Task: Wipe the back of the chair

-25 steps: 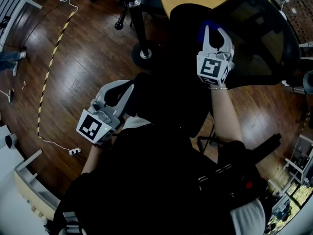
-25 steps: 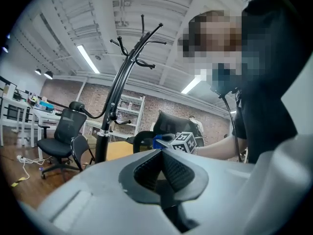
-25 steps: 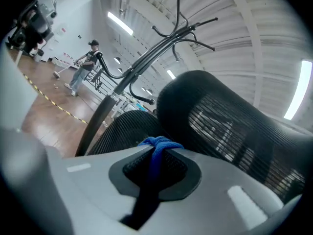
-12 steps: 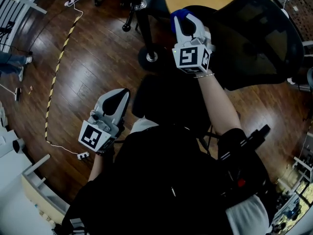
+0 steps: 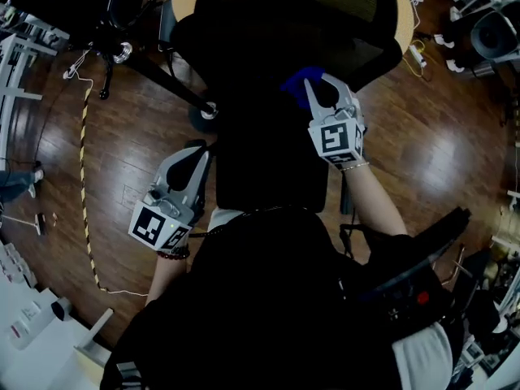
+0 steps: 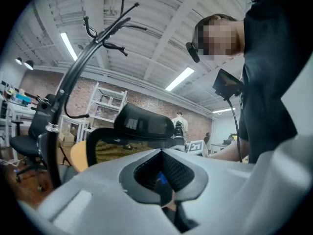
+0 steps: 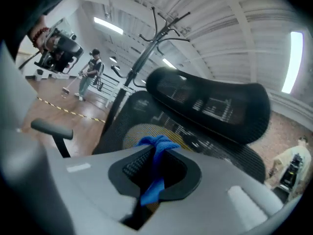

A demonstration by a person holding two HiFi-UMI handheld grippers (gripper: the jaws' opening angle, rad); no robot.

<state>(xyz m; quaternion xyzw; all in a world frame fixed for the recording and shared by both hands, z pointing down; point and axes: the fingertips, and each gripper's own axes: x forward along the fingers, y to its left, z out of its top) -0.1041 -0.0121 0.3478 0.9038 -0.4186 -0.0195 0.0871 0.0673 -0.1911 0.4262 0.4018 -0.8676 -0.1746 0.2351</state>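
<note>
Clamping soft blue cloth [image 7: 155, 146] in right gripper [image 5: 326, 94] jaws, facing black mesh chair back [image 5: 268, 23] close ahead | holding left gripper [image 5: 193, 159] low, jaws together, empty | judging mesh springy, cloth limp: gripping its bunched middle, pressing lightly

L tool [image 5: 197, 151] grey, b/w marker cube [image 5: 154, 226] | R tool [image 5: 327, 88] same | black top [image 5: 268, 299]
</note>
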